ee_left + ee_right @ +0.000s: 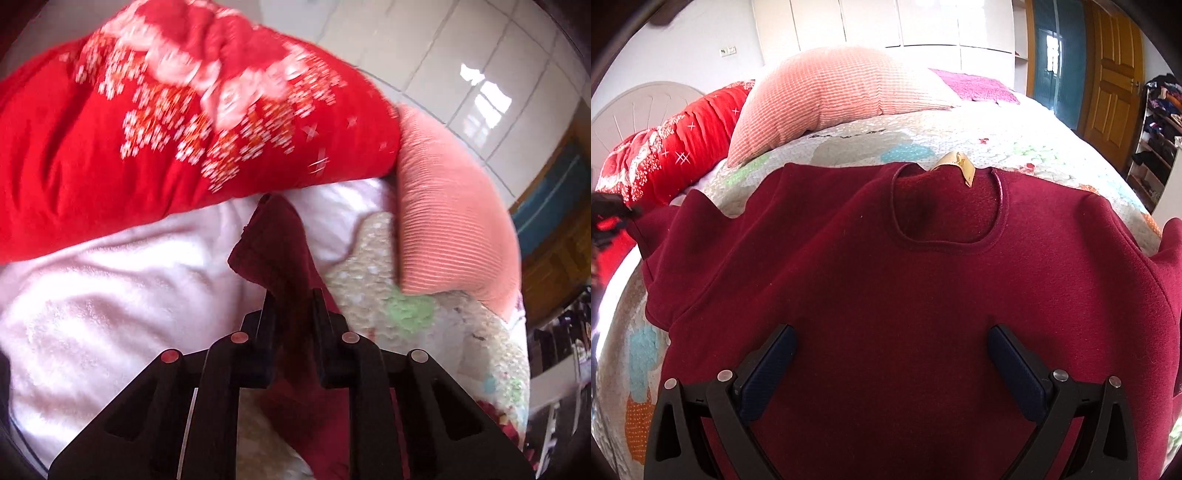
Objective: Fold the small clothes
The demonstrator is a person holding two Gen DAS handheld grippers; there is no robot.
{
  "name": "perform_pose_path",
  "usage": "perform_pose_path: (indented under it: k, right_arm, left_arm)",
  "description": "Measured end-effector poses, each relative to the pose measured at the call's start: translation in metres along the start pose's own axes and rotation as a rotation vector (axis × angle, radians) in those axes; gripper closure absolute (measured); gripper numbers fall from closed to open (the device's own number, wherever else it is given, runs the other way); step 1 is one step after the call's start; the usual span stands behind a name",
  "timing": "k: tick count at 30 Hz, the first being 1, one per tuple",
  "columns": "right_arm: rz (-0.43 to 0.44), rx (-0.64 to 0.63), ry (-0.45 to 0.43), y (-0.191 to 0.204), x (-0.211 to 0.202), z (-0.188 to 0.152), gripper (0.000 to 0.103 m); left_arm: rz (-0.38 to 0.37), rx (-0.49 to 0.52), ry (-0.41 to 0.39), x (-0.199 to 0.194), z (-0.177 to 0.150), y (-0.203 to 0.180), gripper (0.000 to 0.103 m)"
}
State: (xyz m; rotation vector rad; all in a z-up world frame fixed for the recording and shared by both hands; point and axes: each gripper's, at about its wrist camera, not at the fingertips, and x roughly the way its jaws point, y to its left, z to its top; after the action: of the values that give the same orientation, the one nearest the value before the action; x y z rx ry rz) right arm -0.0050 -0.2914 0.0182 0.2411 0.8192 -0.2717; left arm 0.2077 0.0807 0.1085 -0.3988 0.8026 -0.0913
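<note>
Left hand-held gripper (291, 295) pinching maroon sweater (886, 295) sleeve, right hand-held gripper (892, 332) spread

**Clearance and obstructions — bed top**

Red floral quilt (155, 129): bulky roll along the headboard side, just beyond the left gripper (291, 299); blocks passage there. Salmon ribbed pillow (834, 99): touching the quilt, closing the far side beyond the maroon sweater (886, 295). Patchwork bedspread (1034, 147): bare stretch right of the pillow — open. Right gripper (892, 347): nothing but flat sweater between its spread fingers.
</note>
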Motion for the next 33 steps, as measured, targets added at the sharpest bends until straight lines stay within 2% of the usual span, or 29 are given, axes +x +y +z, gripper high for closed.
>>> perform_pose_path:
  k: [2, 3, 6, 7, 9, 12, 15, 18, 20, 21, 22, 24, 25, 28, 30, 33]
  right_arm:
    - [0.023, 0.026, -0.011, -0.004, -0.004, 0.002, 0.002]
    - [0.036, 0.048, -0.022, -0.008, -0.009, 0.004, 0.007]
    - [0.081, 0.141, -0.083, -0.028, -0.045, 0.013, 0.008]
    - [0.082, 0.170, -0.125, -0.037, -0.063, 0.017, 0.008]
    - [0.059, 0.181, -0.149, -0.049, -0.087, 0.024, 0.008]
    - [0.000, 0.182, -0.172, -0.071, -0.111, 0.026, 0.008]
    - [-0.041, 0.226, -0.155, -0.098, -0.124, 0.018, 0.008]
    - [0.045, 0.229, -0.136, -0.107, -0.128, 0.016, 0.008]
    - [0.136, 0.232, -0.132, -0.103, -0.129, 0.017, 0.008]
    - [0.213, 0.244, -0.124, -0.098, -0.125, 0.020, 0.008]
    - [0.332, 0.271, -0.105, -0.090, -0.116, 0.024, 0.008]
    - [0.475, 0.297, -0.045, -0.064, -0.094, 0.033, 0.008]
    - [0.522, 0.281, -0.014, -0.047, -0.080, 0.039, 0.012]
    - [0.589, 0.180, 0.053, 0.010, -0.052, 0.053, 0.021]
    - [0.619, 0.132, 0.090, 0.045, -0.035, 0.062, 0.021]
    - [0.563, 0.105, 0.142, 0.080, -0.002, 0.072, 0.021]
  left_arm:
    - [-0.074, 0.064, -0.032, -0.040, -0.007, -0.035, 0.088]
    - [-0.113, 0.107, -0.040, -0.059, -0.013, -0.054, 0.088]
    - [-0.253, 0.255, -0.052, -0.106, -0.050, -0.123, 0.088]
    - [-0.291, 0.291, -0.039, -0.110, -0.062, -0.146, 0.088]
    - [-0.386, 0.351, 0.009, -0.116, -0.097, -0.189, 0.088]
    - [-0.453, 0.400, 0.116, -0.098, -0.156, -0.234, 0.088]
    - [-0.426, 0.414, 0.211, -0.072, -0.201, -0.249, 0.088]
    - [-0.363, 0.412, 0.218, -0.071, -0.214, -0.229, 0.088]
    - [-0.314, 0.380, 0.216, -0.074, -0.208, -0.199, 0.088]
    - [-0.273, 0.355, 0.204, -0.077, -0.204, -0.182, 0.088]
    - [-0.236, 0.335, 0.192, -0.082, -0.200, -0.162, 0.088]
    - [-0.155, 0.294, 0.169, -0.082, -0.193, -0.131, 0.088]
    - [-0.122, 0.270, 0.159, -0.080, -0.188, -0.117, 0.088]
    - [-0.066, 0.220, 0.164, -0.067, -0.173, -0.086, 0.088]
    - [-0.026, 0.217, 0.167, -0.055, -0.164, -0.074, 0.088]
    - [0.012, 0.205, 0.190, -0.037, -0.158, -0.063, 0.088]
